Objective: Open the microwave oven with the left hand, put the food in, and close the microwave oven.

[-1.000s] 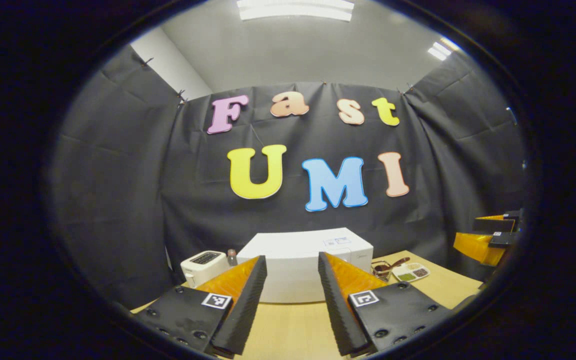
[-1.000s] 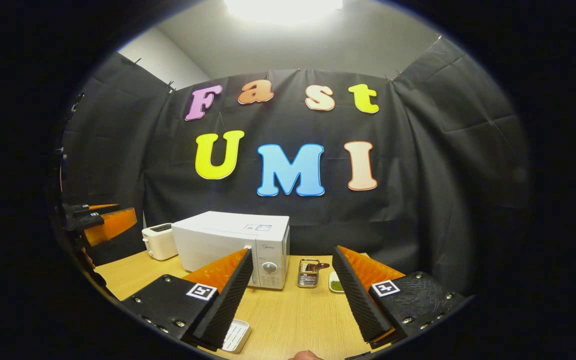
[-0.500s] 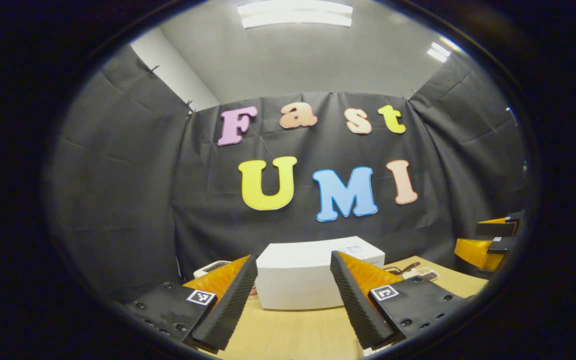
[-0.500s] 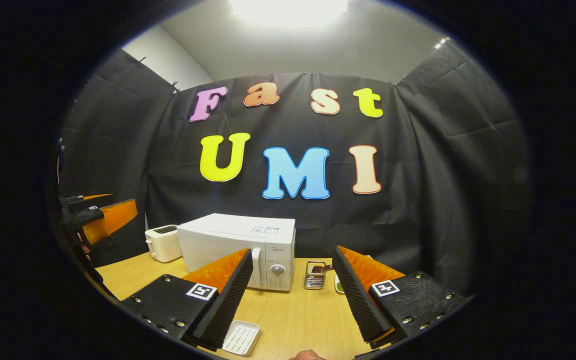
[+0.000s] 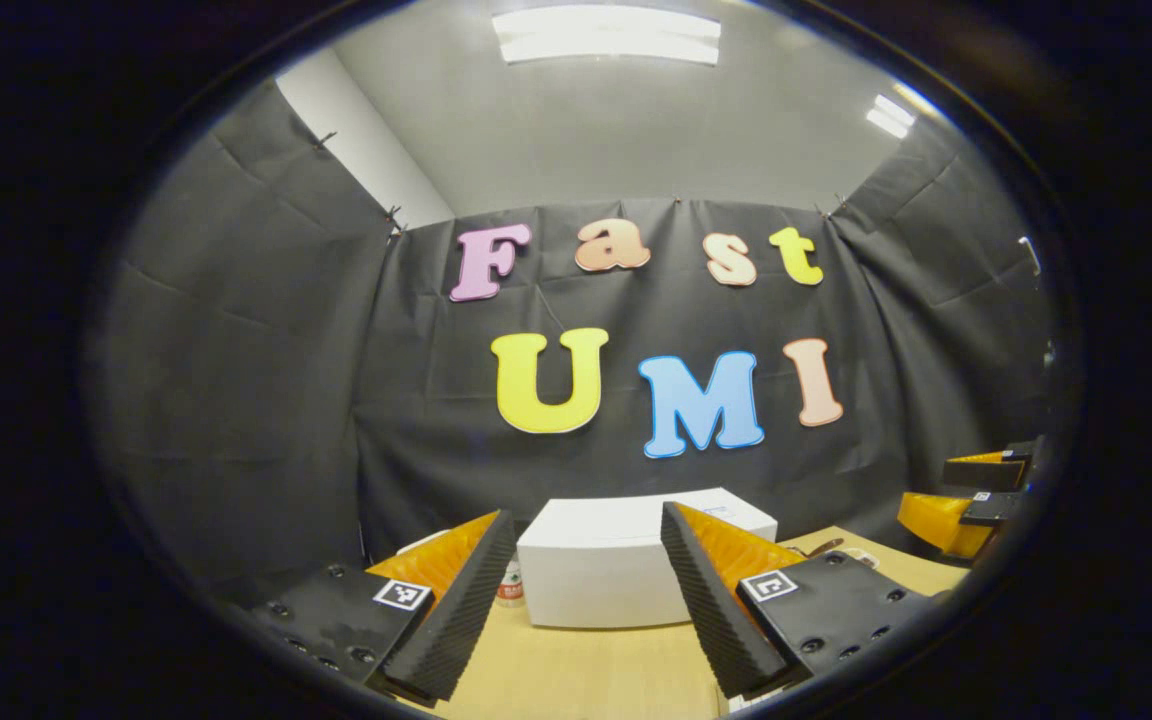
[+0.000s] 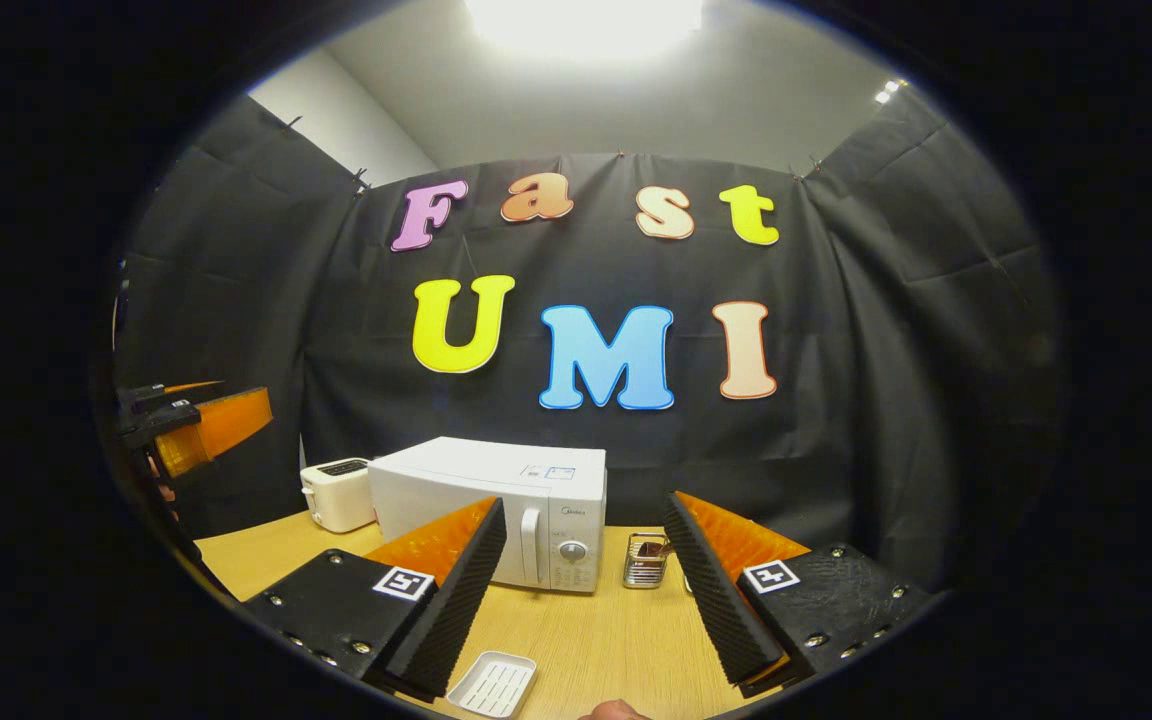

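White boxy microwave oven (image 6: pixel 496 520), door shut, vertical handle and round dial at its right end, being framed beyond spread fingers of right gripper (image 6: pixel 586 585). Left gripper (image 5: pixel 586 590) fingers being held spread, nothing pinched, microwave oven between them.

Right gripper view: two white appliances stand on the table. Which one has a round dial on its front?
The microwave oven, the larger box; the small toaster to its left has top slots instead.
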A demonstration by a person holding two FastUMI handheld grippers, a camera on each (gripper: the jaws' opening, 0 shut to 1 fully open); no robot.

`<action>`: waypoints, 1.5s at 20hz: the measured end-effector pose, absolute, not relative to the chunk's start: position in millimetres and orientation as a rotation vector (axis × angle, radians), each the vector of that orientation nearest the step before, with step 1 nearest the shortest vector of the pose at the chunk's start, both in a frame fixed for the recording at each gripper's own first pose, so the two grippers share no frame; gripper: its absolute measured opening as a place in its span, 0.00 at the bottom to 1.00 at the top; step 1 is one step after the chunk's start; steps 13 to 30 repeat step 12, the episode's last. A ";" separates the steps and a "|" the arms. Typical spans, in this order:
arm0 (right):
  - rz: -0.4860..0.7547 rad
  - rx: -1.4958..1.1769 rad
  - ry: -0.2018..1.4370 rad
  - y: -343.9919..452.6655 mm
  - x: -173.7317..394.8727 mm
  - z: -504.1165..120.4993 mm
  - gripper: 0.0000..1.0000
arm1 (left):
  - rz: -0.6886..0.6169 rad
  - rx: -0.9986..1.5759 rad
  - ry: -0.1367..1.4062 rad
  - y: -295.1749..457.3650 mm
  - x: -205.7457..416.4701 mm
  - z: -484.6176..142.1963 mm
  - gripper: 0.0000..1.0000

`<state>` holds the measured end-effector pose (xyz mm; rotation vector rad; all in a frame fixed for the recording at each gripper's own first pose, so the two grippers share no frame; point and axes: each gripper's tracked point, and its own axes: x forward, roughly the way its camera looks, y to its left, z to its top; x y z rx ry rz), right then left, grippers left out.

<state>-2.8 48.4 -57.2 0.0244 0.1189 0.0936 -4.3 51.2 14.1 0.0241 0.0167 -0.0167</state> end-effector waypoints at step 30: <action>0.089 0.052 0.085 63.6 9.1 -41.9 0.96 | -0.020 0.021 -0.001 67.0 2.0 18.9 0.90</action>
